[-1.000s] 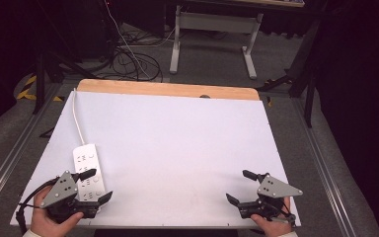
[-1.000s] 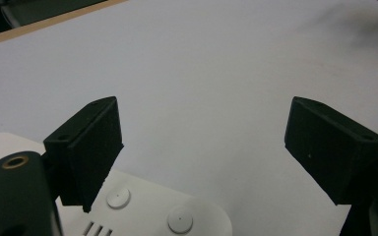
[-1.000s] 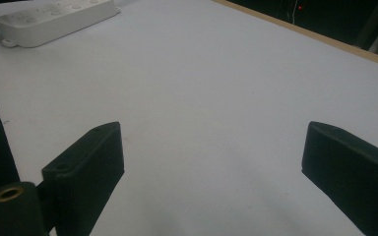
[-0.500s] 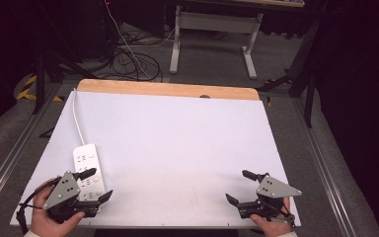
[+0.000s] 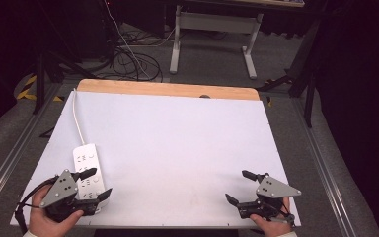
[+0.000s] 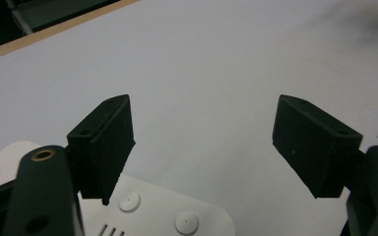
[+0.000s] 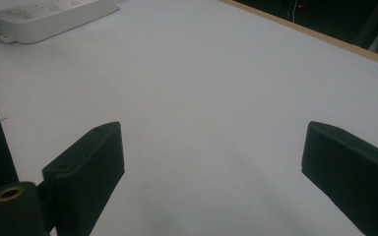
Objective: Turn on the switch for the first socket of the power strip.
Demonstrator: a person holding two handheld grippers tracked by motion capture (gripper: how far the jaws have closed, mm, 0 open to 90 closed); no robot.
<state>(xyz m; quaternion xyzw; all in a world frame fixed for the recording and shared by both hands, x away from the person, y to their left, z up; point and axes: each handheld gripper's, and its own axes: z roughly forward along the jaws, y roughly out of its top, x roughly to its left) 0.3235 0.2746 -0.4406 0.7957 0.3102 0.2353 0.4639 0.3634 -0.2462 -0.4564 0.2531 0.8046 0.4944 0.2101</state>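
White plastic power strip [image 5: 87, 165] lies near the table's [image 5: 187, 138] front-left corner, its cord running to the far edge. Left gripper [image 5: 93, 183] hovers over its near end, fingers spread and empty — likely poised to grasp; right gripper [image 5: 242, 186] waits at the front-right corner, fingers likewise apart.

A white power strip [image 5: 88, 165] lies flat near the left front corner of the bench [image 5: 177, 148], its white cord [image 5: 77, 118] running back along the left side toward the far left corner. The bench top is white with a light wooden strip [image 5: 168, 90] along its far edge. On the grey floor beyond it, black cables [image 5: 133, 59] lie in loops beside the legs of a white metal frame [image 5: 212, 29].
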